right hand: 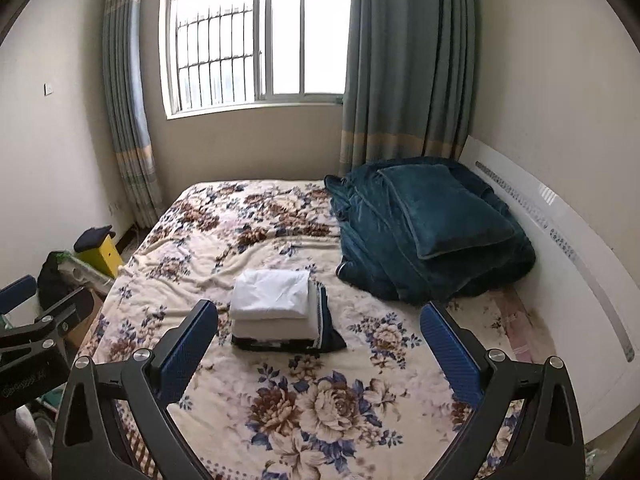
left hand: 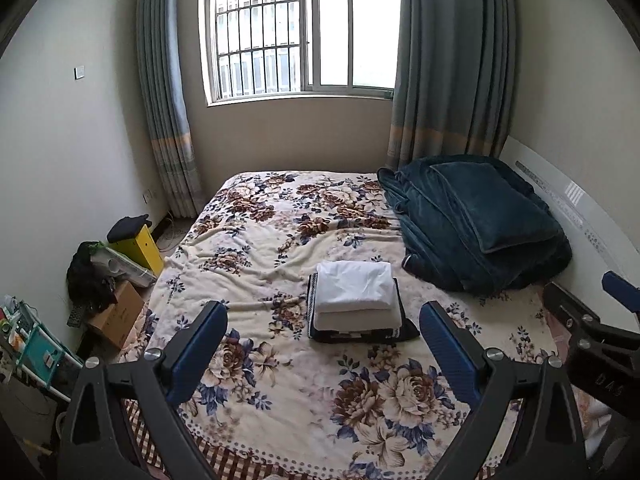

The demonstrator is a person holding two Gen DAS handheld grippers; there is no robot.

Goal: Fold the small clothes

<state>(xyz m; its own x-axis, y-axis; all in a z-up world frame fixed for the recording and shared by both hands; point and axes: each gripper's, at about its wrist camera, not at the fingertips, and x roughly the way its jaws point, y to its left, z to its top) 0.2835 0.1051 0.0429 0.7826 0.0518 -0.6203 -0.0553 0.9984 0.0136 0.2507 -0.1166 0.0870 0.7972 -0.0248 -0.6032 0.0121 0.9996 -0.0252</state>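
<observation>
A stack of folded small clothes [left hand: 356, 300] lies in the middle of the flowered bed [left hand: 280, 380]: a white piece on top, a cream one under it, a dark navy one at the bottom. The stack also shows in the right wrist view [right hand: 276, 308]. My left gripper [left hand: 324, 344] is open and empty, held above the bed's near end, short of the stack. My right gripper [right hand: 320, 344] is open and empty, at about the same height, to the right of the left one. Its body shows at the right edge of the left wrist view [left hand: 588, 332].
A folded dark teal blanket with a pillow [left hand: 480, 224] sits at the bed's far right by the white headboard [left hand: 576, 208]. Cardboard box [left hand: 116, 316], yellow box [left hand: 140, 248] and clutter stand on the floor left of the bed. Window and curtains are behind.
</observation>
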